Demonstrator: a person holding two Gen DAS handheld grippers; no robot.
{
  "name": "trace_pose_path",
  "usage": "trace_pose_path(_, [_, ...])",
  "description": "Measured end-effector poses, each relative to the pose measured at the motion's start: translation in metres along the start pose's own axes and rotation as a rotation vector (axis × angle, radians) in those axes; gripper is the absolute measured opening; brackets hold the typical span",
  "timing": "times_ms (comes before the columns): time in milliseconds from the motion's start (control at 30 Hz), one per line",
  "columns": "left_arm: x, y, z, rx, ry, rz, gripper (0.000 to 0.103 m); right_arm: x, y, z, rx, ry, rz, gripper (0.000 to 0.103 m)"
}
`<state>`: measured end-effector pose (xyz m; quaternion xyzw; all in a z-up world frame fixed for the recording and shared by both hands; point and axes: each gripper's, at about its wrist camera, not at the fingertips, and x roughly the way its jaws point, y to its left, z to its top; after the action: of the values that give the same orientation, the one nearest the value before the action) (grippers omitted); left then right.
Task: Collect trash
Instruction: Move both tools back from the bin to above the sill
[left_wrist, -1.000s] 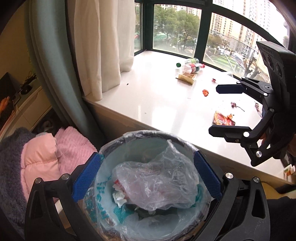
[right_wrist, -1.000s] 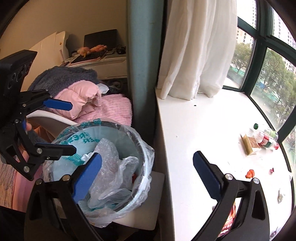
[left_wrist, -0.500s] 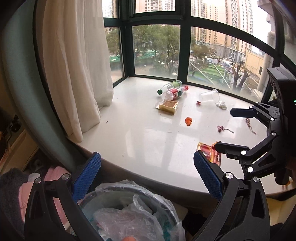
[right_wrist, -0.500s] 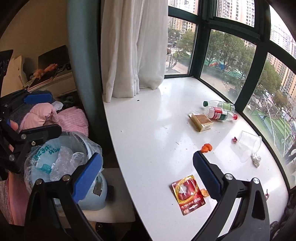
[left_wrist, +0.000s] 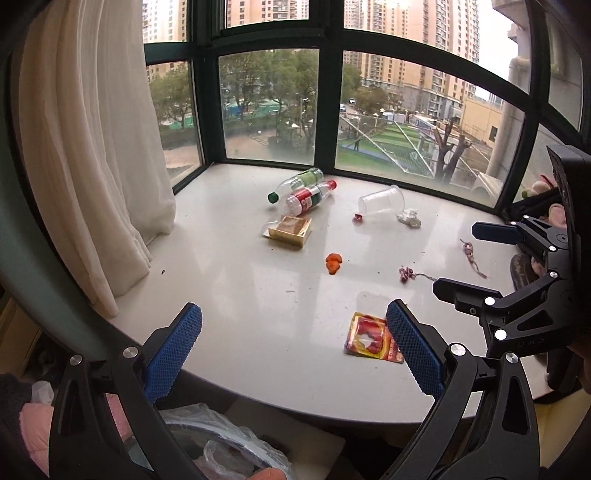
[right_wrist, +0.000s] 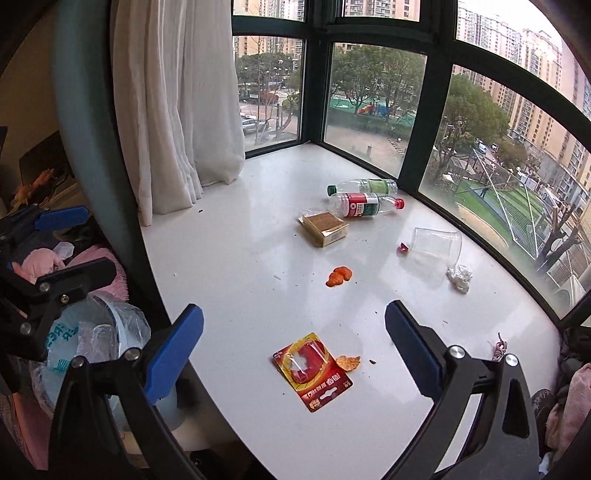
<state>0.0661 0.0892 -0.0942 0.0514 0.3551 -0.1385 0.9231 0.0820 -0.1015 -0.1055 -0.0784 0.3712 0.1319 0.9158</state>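
**Kid:** What do you see in front of you?

**Me:** A big white window ledge (right_wrist: 236, 258) that curves along dark green window frames. A white curtain (right_wrist: 173, 103) hangs at 10 o'clock in my right camera.

**Kid:** Where is the trash?

**Me:** All over the ledge. The red wrapper (right_wrist: 312, 371) lies nearest me, at 6 o'clock, flat, close to the front edge. An orange peel (right_wrist: 339, 277) sits in the middle. Past it, at 12 o'clock, there is a small brown box (right_wrist: 325, 228), then two plastic bottles (right_wrist: 364, 197) lying side by side near the glass. A clear cup (right_wrist: 436, 245) lies on its side at 2 o'clock, with a crumpled tissue (right_wrist: 459, 277) just beside it.

**Kid:** And the bin?

**Me:** The trash bin (right_wrist: 92, 332) with its plastic bag stands below the ledge, at 8 o'clock.

**Kid:** What are your tongs doing?

**Me:** My right gripper (right_wrist: 293, 350) is spread wide and holds nothing. My left gripper (left_wrist: 293, 350) is spread wide too, and bare, up over the bin side of the ledge.

**Kid:** Is there room to move?

**Me:** The ledge between the wrapper and the peel is bare. The front edge is round.
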Motion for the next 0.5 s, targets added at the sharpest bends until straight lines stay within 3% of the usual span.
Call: trace_pose_path(500, [0.023, -0.018, 0.02, 0.046, -0.033, -0.107, 0.097, 0.018, -0.026, 0.004, 0.072, 0.033, -0.044, 0.096])
